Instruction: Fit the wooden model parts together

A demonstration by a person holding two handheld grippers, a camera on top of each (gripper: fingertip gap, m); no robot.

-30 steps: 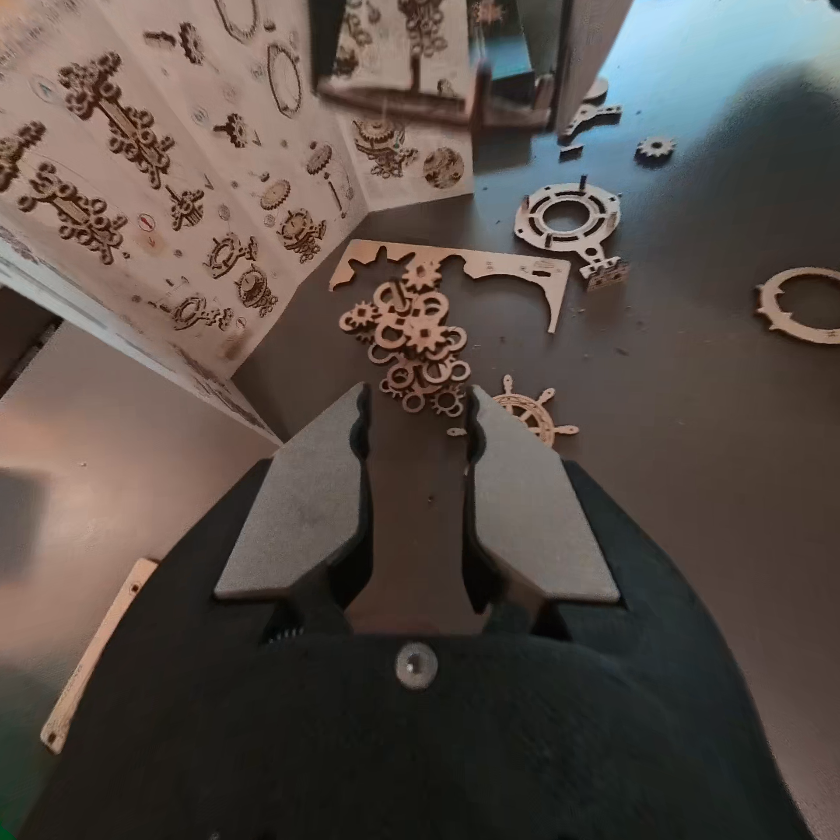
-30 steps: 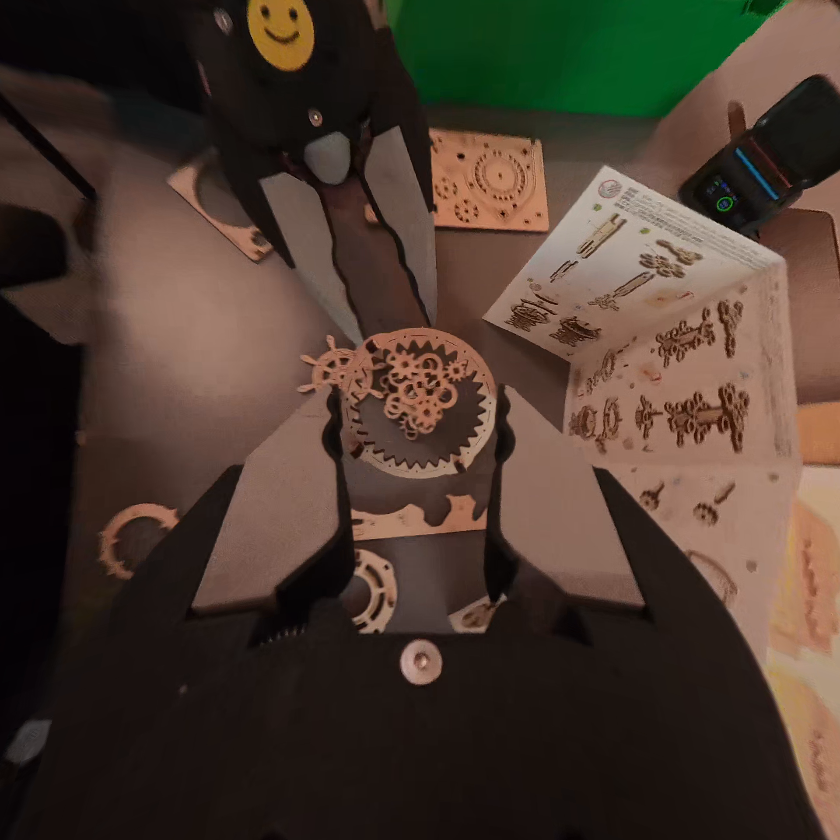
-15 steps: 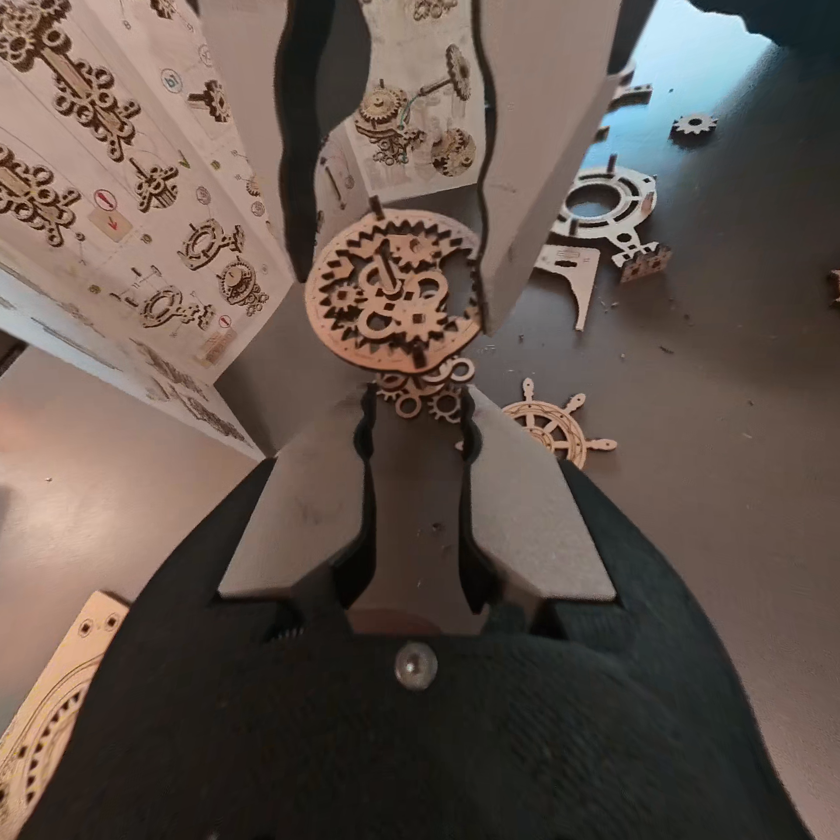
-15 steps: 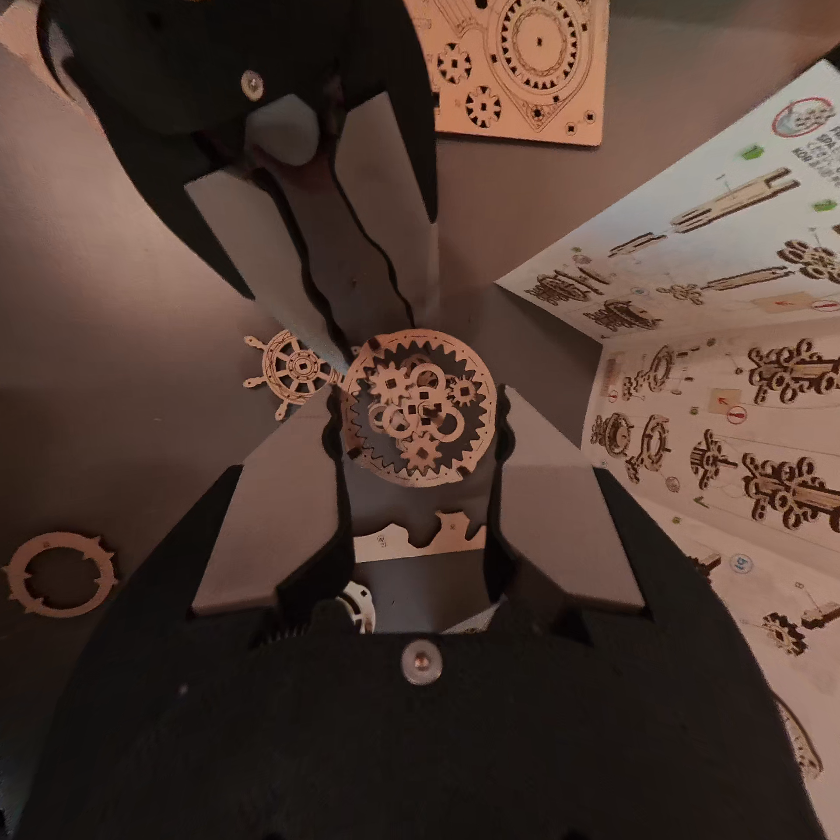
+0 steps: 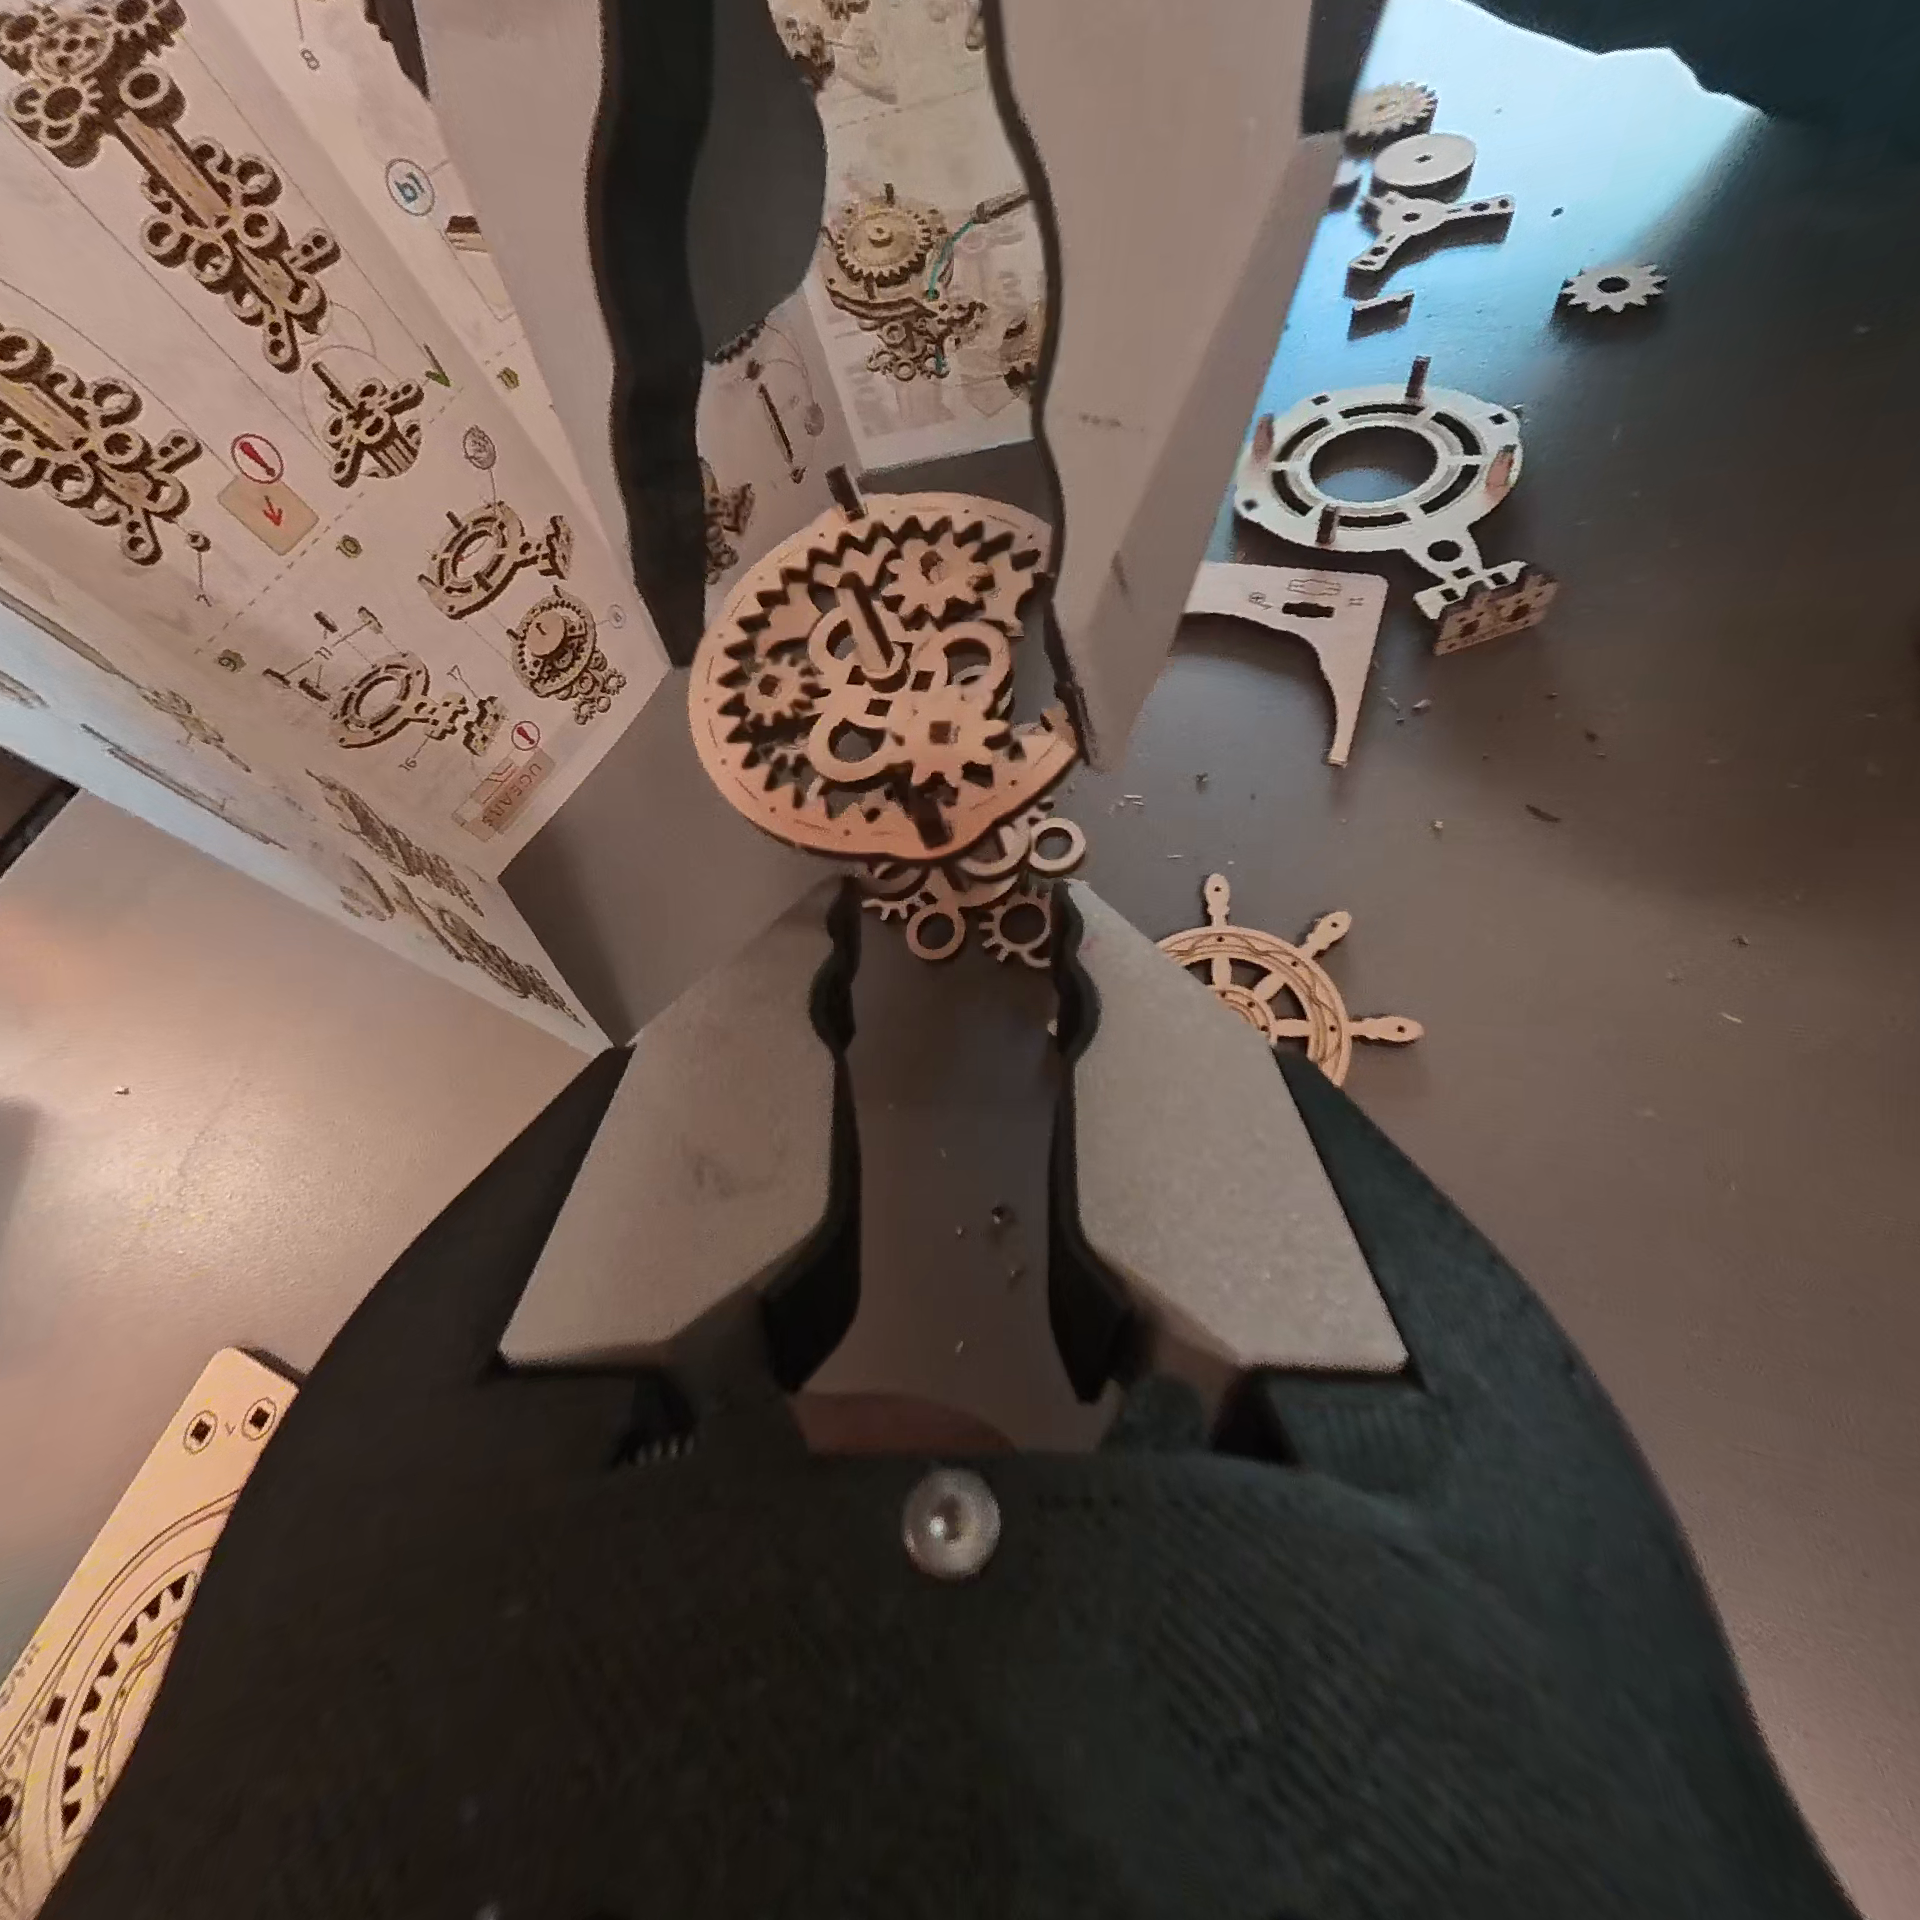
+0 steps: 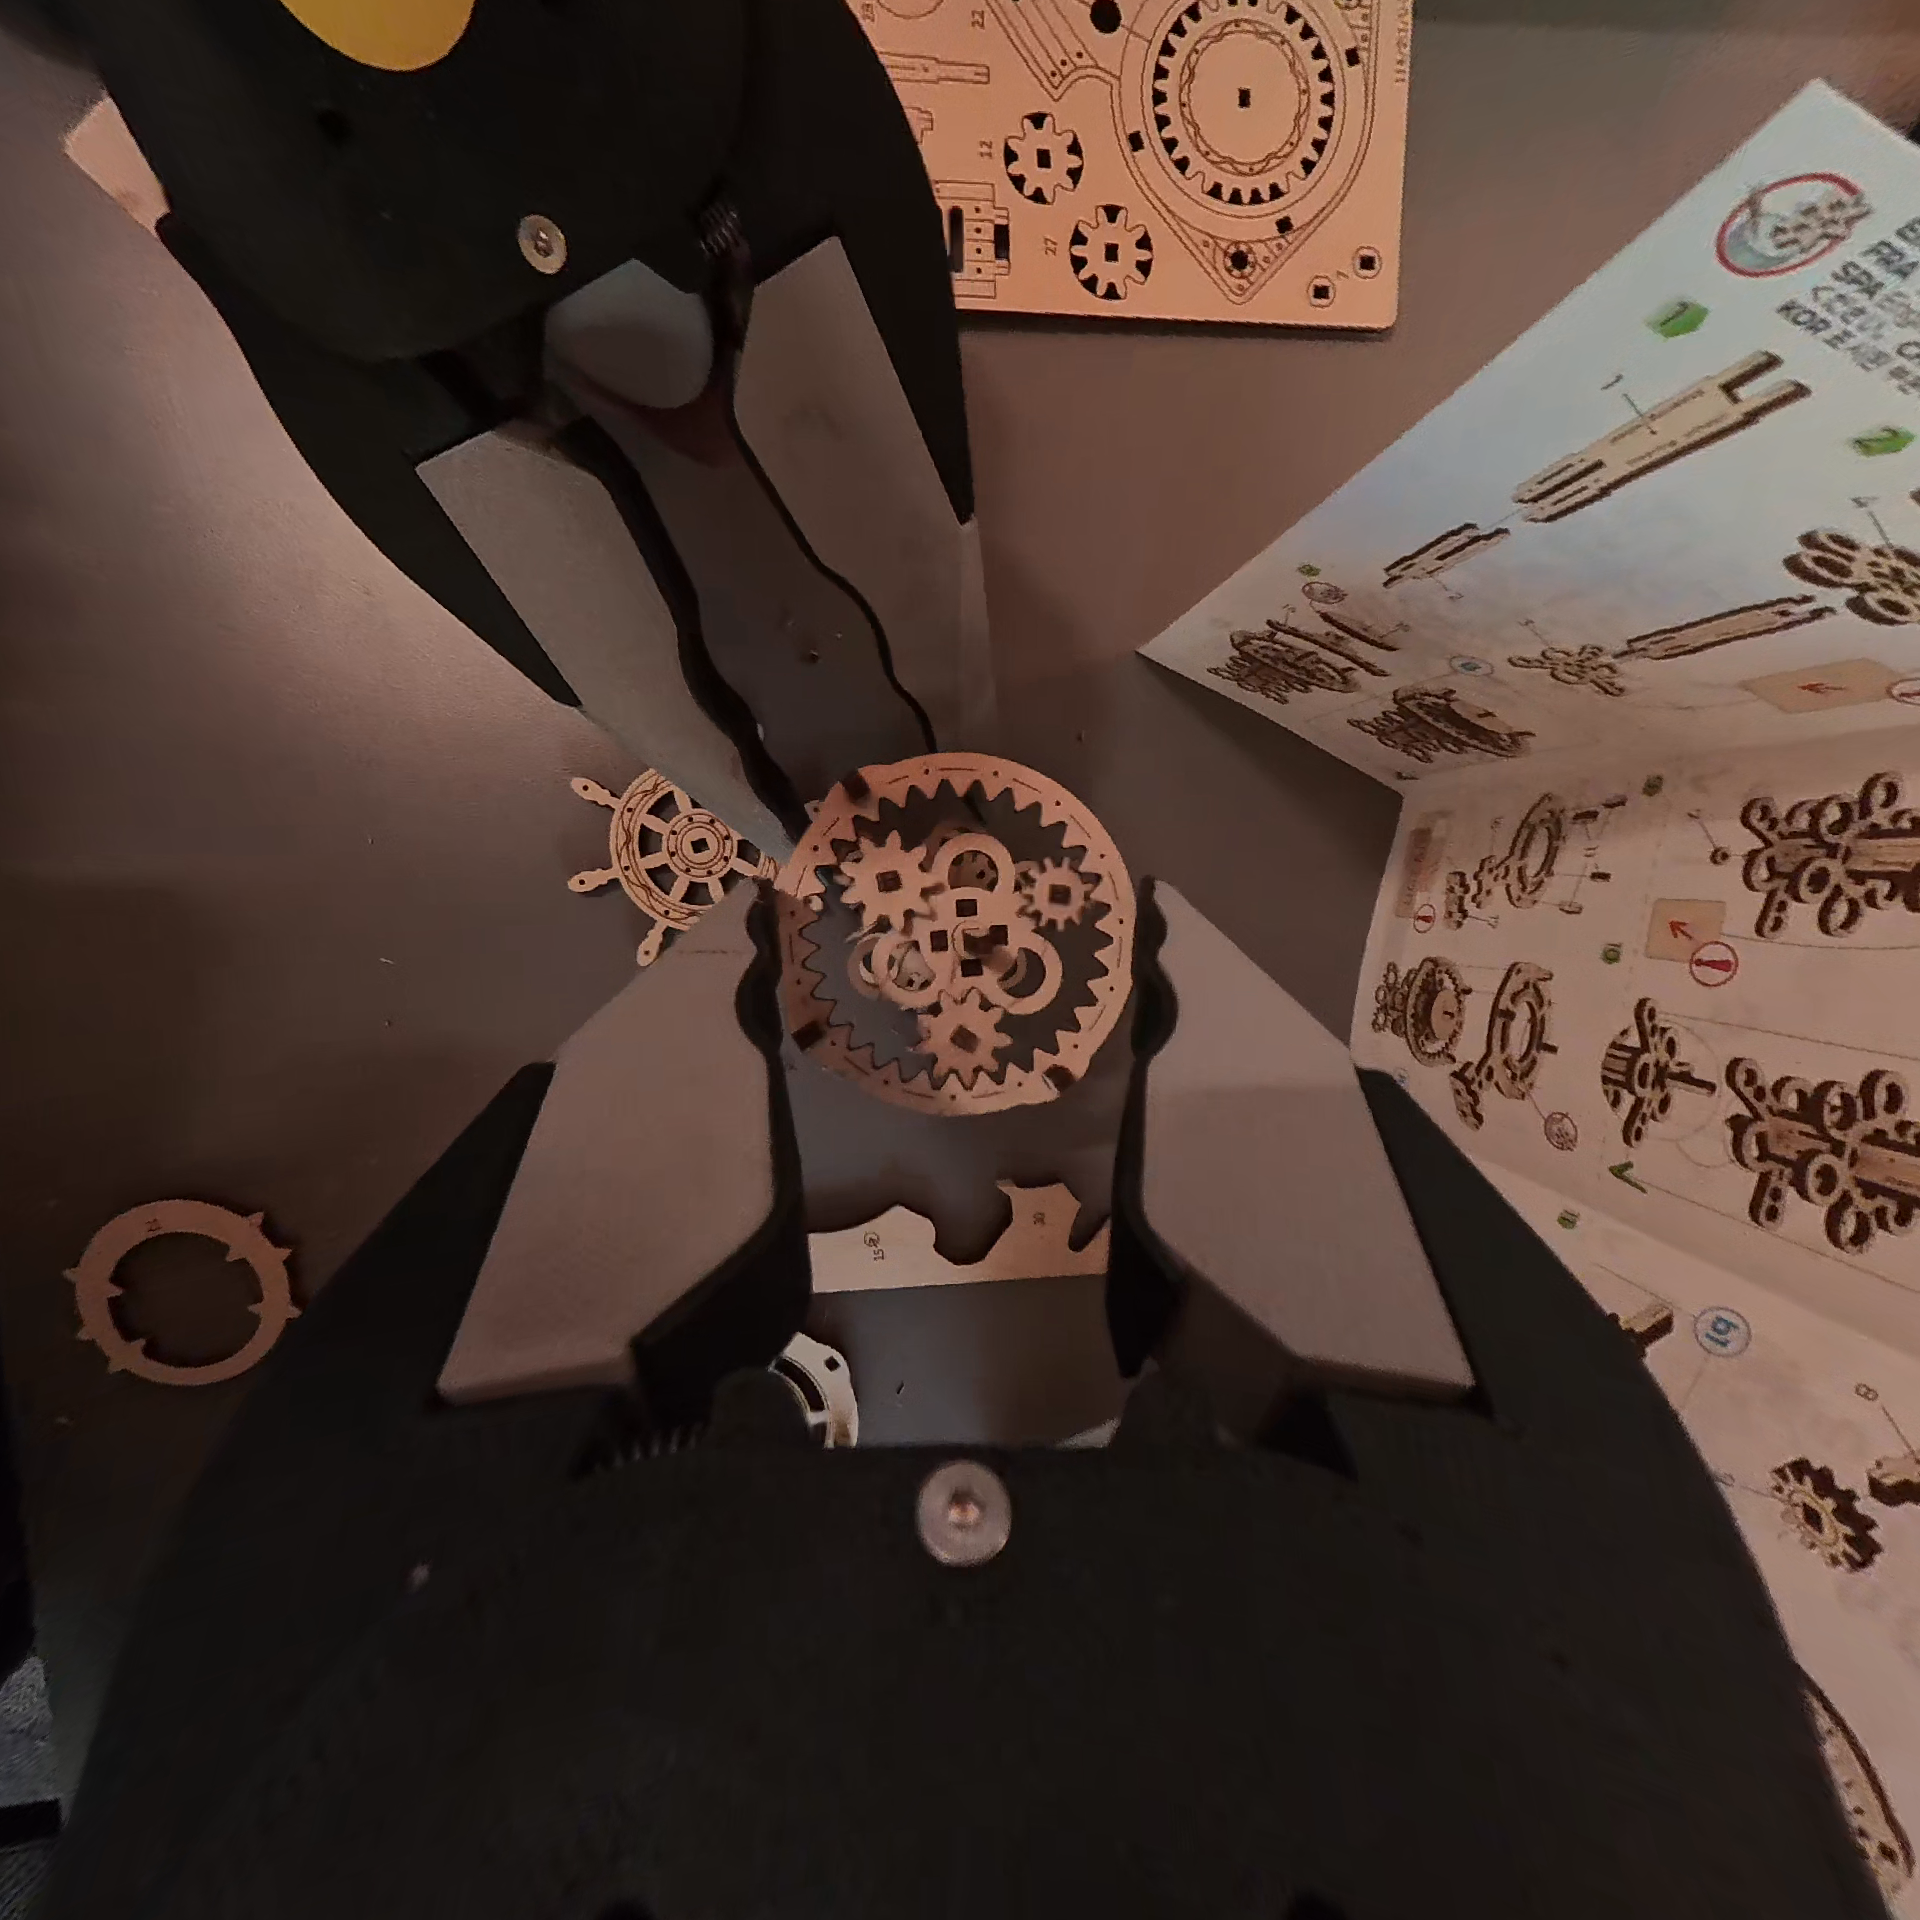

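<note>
My right gripper (image 6: 951, 914) is shut on a round wooden ring-gear disc (image 6: 956, 935) with small gears and a pin inside it, held edge to edge above the table. In the left wrist view the disc (image 5: 873, 686) hangs tilted from the right gripper (image 5: 862, 665), which comes down from the top. Just under it a cluster of wooden gears and rings (image 5: 977, 904) lies on the table, mostly hidden by the disc. My left gripper (image 5: 951, 904) is open and empty, its tips on either side of the cluster's near end. It also shows in the right wrist view (image 6: 862, 774).
A ship's wheel part (image 5: 1288, 997) lies right of the left gripper's tips. A ring frame part (image 5: 1382, 478), an arched strip (image 5: 1309, 623) and a small gear (image 5: 1610, 286) lie farther back. An open instruction booklet (image 5: 260, 416) stands at the left. A parts sheet (image 6: 1164, 156) and a toothed ring (image 6: 182, 1294) lie on the table.
The right gripper has come in over the gear cluster with the disc and lowered it close to the left gripper's tips. The left gripper has stayed open.
</note>
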